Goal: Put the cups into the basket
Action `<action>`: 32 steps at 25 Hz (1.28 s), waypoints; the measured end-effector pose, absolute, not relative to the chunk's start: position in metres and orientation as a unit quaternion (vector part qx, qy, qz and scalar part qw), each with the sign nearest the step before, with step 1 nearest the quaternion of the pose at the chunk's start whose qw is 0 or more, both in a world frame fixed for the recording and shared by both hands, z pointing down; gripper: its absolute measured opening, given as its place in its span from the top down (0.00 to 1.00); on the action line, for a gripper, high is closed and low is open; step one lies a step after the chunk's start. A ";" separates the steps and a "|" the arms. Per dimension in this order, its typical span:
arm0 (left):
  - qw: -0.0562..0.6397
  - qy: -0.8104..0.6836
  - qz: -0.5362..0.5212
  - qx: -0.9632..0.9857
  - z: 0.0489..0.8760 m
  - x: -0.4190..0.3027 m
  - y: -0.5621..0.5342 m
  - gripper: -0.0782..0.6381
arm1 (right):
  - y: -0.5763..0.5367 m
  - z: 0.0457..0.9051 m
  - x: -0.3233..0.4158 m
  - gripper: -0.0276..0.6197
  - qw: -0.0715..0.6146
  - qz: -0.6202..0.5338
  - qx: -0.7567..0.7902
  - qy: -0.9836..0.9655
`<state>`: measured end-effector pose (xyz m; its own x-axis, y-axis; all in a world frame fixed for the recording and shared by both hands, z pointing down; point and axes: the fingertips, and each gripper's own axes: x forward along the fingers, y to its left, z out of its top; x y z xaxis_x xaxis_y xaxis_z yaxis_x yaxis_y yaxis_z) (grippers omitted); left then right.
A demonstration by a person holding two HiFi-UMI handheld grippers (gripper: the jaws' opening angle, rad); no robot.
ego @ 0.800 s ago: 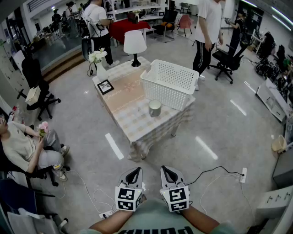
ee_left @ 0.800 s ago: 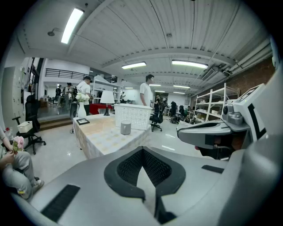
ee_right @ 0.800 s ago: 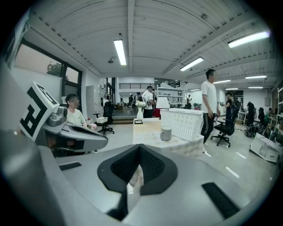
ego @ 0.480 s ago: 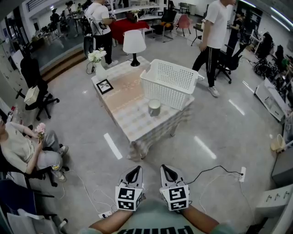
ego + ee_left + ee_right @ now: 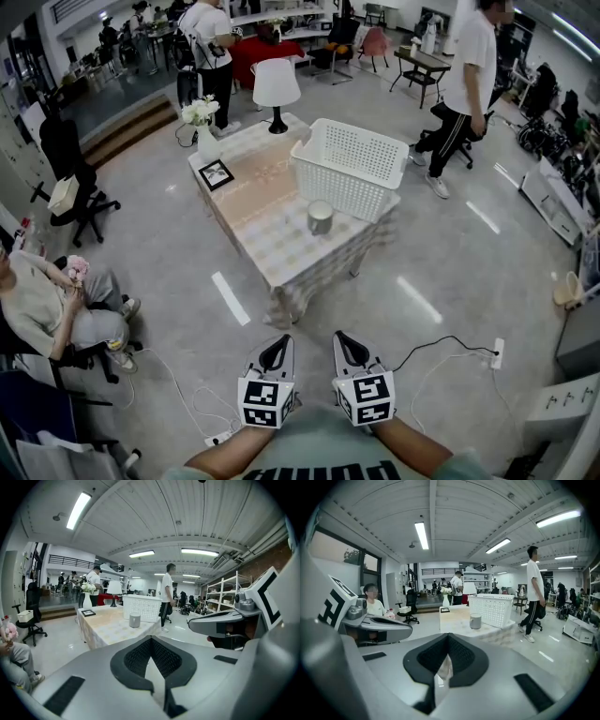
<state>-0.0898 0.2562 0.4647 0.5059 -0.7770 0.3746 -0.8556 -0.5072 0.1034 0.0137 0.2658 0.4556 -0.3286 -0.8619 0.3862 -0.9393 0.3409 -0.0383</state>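
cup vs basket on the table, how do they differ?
The cup is small and grey; the basket is large and white. The cup is a solid-walled cylinder; the basket is rectangular with perforated walls. Both stand upright on the table, the cup on the basket's near side.

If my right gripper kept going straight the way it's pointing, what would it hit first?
Only bare floor lies right ahead of the right gripper. Beyond it, most likely the near edge of the table, with the cup just behind. Depth is hard to judge.
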 end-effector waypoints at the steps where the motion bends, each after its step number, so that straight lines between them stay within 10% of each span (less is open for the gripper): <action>1: 0.137 -0.476 0.140 0.857 0.464 -0.092 0.256 0.89 | 0.265 0.454 0.012 0.94 0.148 0.128 0.562 -0.803; 32: 0.137 -0.466 0.127 0.865 0.459 -0.164 0.245 0.89 | 0.246 0.452 -0.054 0.94 0.157 0.112 0.583 -0.789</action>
<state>-0.1638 0.2447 0.4588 0.5328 -0.7715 0.3478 -0.8411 -0.5281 0.1173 -0.0541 0.2461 0.4524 -0.2698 -0.8853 0.3787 -0.9558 0.2939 0.0061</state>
